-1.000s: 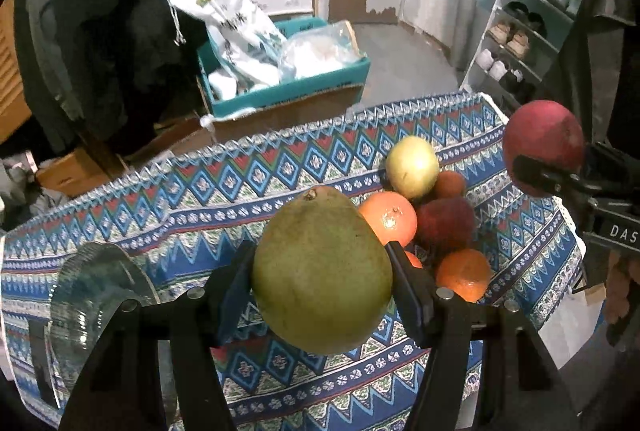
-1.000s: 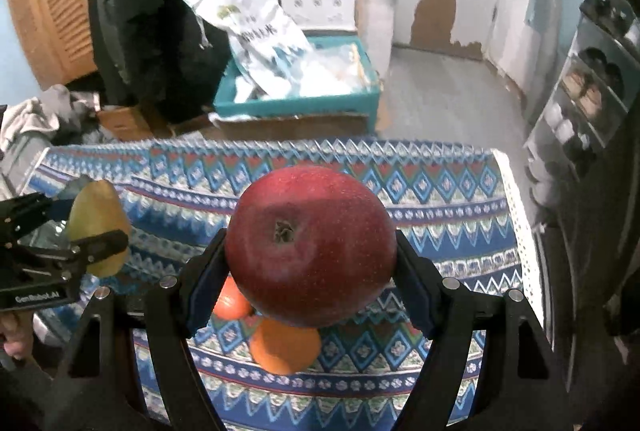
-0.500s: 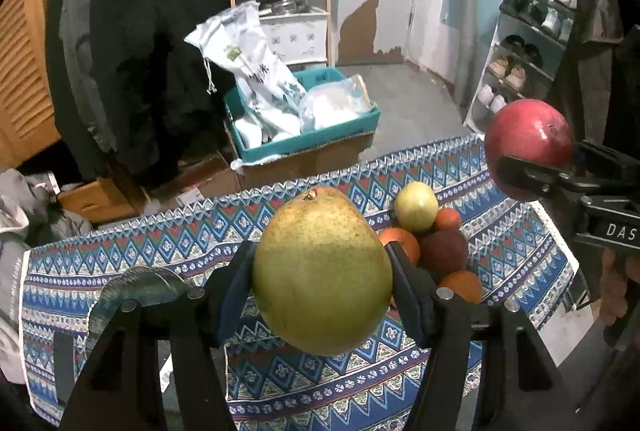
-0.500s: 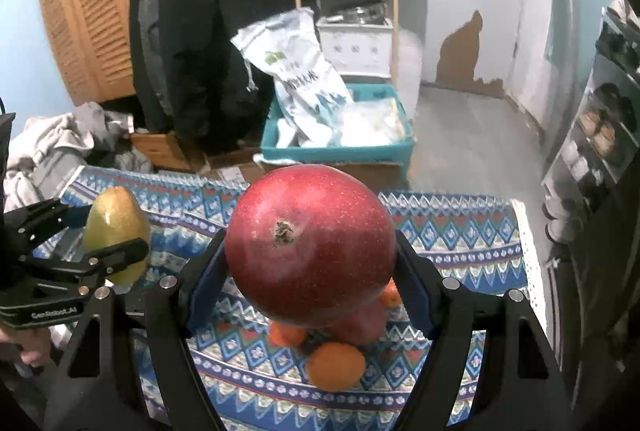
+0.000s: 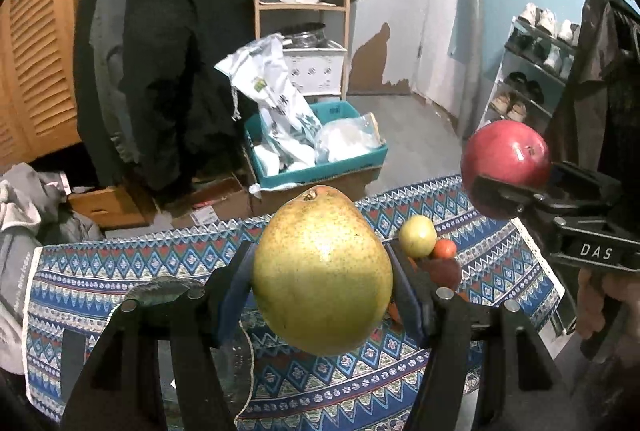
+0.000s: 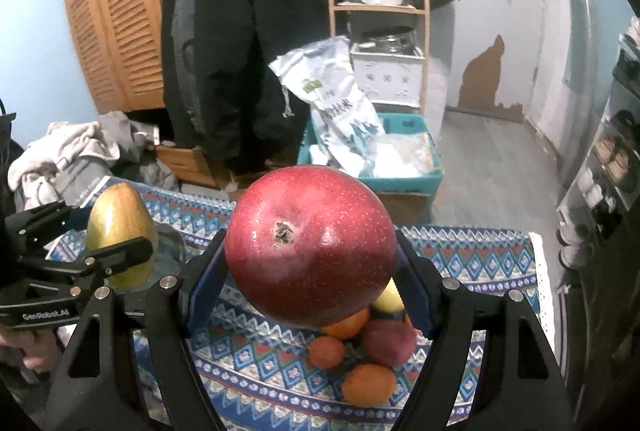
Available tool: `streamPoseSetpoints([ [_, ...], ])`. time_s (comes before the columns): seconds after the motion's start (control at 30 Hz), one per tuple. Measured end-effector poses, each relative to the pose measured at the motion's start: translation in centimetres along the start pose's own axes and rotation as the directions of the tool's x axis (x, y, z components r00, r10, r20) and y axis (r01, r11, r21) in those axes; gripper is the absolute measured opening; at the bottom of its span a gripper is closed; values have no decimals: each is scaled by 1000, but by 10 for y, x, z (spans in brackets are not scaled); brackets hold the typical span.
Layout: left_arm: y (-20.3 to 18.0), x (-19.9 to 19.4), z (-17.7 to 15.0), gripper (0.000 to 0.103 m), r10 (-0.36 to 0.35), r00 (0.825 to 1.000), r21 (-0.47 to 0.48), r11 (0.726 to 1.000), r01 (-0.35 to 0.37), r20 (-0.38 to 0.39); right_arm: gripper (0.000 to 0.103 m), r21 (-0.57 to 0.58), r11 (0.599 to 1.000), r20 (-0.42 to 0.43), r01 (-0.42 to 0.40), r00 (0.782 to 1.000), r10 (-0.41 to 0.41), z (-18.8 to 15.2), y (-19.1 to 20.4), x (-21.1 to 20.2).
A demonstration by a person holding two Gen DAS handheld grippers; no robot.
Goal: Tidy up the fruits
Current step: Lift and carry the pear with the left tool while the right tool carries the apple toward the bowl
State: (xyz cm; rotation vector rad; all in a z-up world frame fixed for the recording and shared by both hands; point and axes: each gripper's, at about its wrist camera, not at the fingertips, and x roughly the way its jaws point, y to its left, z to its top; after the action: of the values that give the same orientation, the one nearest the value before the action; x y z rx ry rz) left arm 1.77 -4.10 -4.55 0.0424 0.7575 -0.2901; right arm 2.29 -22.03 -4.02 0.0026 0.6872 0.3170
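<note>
My left gripper is shut on a large yellow-green pear, held high above the table; the pear also shows in the right wrist view. My right gripper is shut on a big red apple, also raised; the apple shows in the left wrist view at the right. Below, a pile of fruit lies on the patterned tablecloth: oranges, a dark red fruit and a yellow-green fruit.
A glass bowl sits on the table's left part, partly behind my left finger. Beyond the table stand a teal box with bags, a wooden shelf, hanging coats and a shoe rack.
Both grippers have risen well above the table with their fruits still held. The table and the fruit pile look smaller and lower, and more of the room shows.
</note>
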Motion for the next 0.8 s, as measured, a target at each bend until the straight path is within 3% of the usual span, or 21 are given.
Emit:
streamPoseSetpoints([
  [0.37, 32, -20, -2, 66, 28, 999, -42, 999, -26, 36, 77, -29, 997, 10, -72, 997, 72, 20, 36, 14],
  [0.8, 85, -27, -19, 66, 92, 996, -124, 988, -89, 20, 77, -69, 985, -24, -159, 987, 158, 36, 91, 48],
])
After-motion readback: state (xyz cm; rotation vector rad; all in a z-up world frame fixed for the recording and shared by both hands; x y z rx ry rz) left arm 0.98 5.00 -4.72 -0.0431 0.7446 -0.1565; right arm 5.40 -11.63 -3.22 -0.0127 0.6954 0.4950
